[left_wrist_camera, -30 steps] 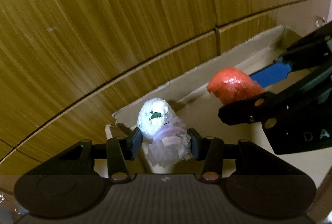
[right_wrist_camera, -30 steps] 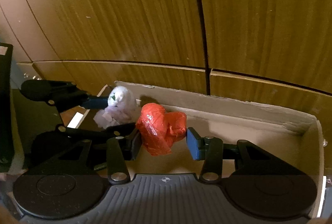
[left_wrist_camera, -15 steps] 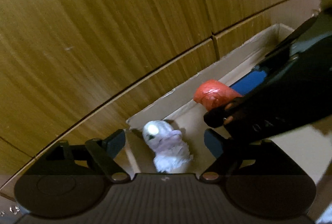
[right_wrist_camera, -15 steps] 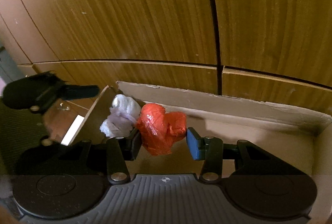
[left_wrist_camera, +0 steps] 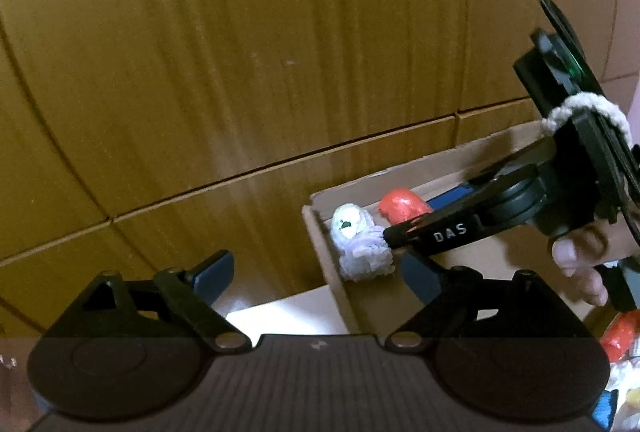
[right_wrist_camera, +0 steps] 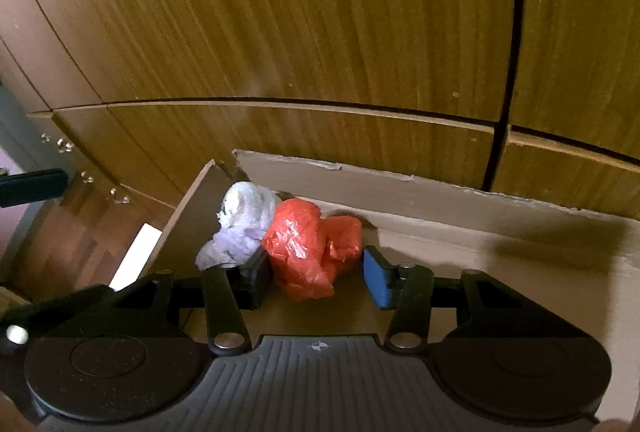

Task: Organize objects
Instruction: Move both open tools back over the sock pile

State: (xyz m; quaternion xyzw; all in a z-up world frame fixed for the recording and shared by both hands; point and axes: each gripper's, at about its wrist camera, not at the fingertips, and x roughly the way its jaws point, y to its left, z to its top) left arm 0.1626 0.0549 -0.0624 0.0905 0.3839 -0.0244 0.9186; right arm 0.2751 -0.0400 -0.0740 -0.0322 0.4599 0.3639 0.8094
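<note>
In the far left corner of the brown cardboard box [right_wrist_camera: 440, 192]: crumpled red plastic bag [right_wrist_camera: 312, 248], white-lilac bag [right_wrist_camera: 244, 220] beside it. Right gripper [right_wrist_camera: 316, 276] just opening, red bag loosely between; left gripper [left_wrist_camera: 316, 272] wide, empty. Risk: the near pad snags plastic, dragging the bag out.

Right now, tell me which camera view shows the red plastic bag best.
The right wrist view: the red plastic bag lies whole in the cardboard box, beside the white bag. The left wrist view shows only its top, small and far off, with the right gripper across it.
</note>
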